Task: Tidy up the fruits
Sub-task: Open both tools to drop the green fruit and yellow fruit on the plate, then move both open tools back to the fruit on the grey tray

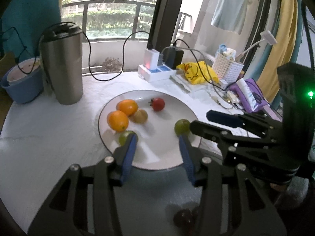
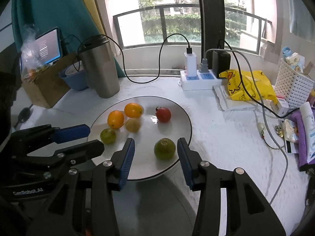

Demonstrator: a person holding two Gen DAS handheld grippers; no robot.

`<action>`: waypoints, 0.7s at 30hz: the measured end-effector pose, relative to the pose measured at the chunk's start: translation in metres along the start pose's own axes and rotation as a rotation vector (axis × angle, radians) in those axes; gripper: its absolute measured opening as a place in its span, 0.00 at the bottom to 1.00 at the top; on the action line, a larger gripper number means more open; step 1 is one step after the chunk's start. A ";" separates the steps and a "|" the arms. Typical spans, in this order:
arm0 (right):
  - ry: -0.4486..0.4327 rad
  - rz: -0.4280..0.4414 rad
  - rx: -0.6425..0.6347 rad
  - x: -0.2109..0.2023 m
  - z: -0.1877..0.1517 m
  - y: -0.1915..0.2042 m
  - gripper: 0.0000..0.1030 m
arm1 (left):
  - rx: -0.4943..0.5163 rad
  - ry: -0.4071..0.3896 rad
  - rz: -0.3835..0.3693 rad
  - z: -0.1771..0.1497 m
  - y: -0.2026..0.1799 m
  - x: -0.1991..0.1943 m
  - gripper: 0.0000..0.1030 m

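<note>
At six o'clock on the white plate, the right gripper stands released around the green lime, which may roll off the near rim if nudged, while the left gripper, also released, crowds toward the oranges at ten o'clock.

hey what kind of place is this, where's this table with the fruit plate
Most likely a home, on a table by a balcony window. Clues: the railed window looking onto greenery, a towel hanging to dry, and household clutter around the plate, such as a loaded power strip and a steel tumbler.
</note>
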State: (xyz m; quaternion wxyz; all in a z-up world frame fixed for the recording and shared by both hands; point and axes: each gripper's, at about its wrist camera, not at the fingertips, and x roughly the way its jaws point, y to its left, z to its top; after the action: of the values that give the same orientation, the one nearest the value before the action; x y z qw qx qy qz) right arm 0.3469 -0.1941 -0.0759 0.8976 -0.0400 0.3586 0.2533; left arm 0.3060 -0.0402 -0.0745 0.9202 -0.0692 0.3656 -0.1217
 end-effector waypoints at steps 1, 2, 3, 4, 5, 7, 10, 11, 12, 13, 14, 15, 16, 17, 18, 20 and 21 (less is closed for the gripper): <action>-0.002 0.001 -0.001 -0.002 -0.001 0.002 0.46 | 0.001 -0.002 0.001 -0.001 0.000 -0.003 0.45; -0.005 0.002 -0.003 -0.005 -0.001 0.004 0.46 | 0.000 -0.005 0.002 -0.002 0.000 -0.007 0.45; -0.007 0.003 -0.004 -0.008 -0.001 0.005 0.46 | -0.002 -0.008 0.002 -0.004 0.000 -0.010 0.45; -0.009 0.003 -0.006 -0.010 -0.002 0.007 0.46 | -0.004 -0.013 0.002 -0.005 0.000 -0.013 0.45; -0.012 0.002 -0.009 -0.013 -0.002 0.009 0.46 | -0.006 -0.018 0.003 -0.006 0.000 -0.017 0.45; -0.017 0.001 -0.012 -0.019 -0.003 0.013 0.46 | -0.009 -0.026 0.004 -0.009 -0.001 -0.025 0.45; -0.025 -0.001 -0.014 -0.027 -0.006 0.017 0.46 | -0.005 -0.041 0.003 -0.014 -0.003 -0.035 0.45; -0.027 -0.001 -0.013 -0.030 -0.007 0.018 0.46 | 0.000 -0.049 0.004 -0.016 -0.004 -0.039 0.45; -0.029 -0.001 -0.012 -0.033 -0.008 0.019 0.46 | 0.008 -0.061 0.009 -0.018 -0.006 -0.043 0.45; -0.031 0.000 -0.011 -0.036 -0.009 0.020 0.46 | 0.016 -0.071 0.011 -0.020 -0.008 -0.048 0.45; -0.031 0.000 -0.011 -0.038 -0.011 0.021 0.46 | 0.021 -0.076 0.010 -0.022 -0.010 -0.052 0.45; -0.033 0.000 -0.011 -0.040 -0.013 0.023 0.46 | 0.023 -0.077 0.008 -0.024 -0.011 -0.054 0.45; -0.033 0.001 -0.010 -0.043 -0.014 0.024 0.46 | 0.024 -0.080 0.009 -0.027 -0.012 -0.057 0.45; -0.033 0.002 -0.011 -0.045 -0.016 0.025 0.46 | 0.023 -0.082 0.011 -0.029 -0.012 -0.061 0.45; -0.034 0.001 -0.012 -0.048 -0.019 0.027 0.46 | 0.020 -0.083 0.011 -0.031 -0.012 -0.064 0.45; -0.036 0.001 -0.015 -0.054 -0.023 0.031 0.46 | 0.014 -0.086 0.012 -0.037 -0.012 -0.070 0.45; -0.037 0.000 -0.016 -0.056 -0.025 0.032 0.46 | 0.014 -0.088 0.014 -0.039 -0.013 -0.072 0.45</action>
State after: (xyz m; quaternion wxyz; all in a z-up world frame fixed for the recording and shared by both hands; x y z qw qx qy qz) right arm 0.2812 -0.1964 -0.0539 0.9037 -0.0422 0.3400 0.2569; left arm 0.2259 -0.0339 -0.0528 0.9367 -0.0657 0.3243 -0.1145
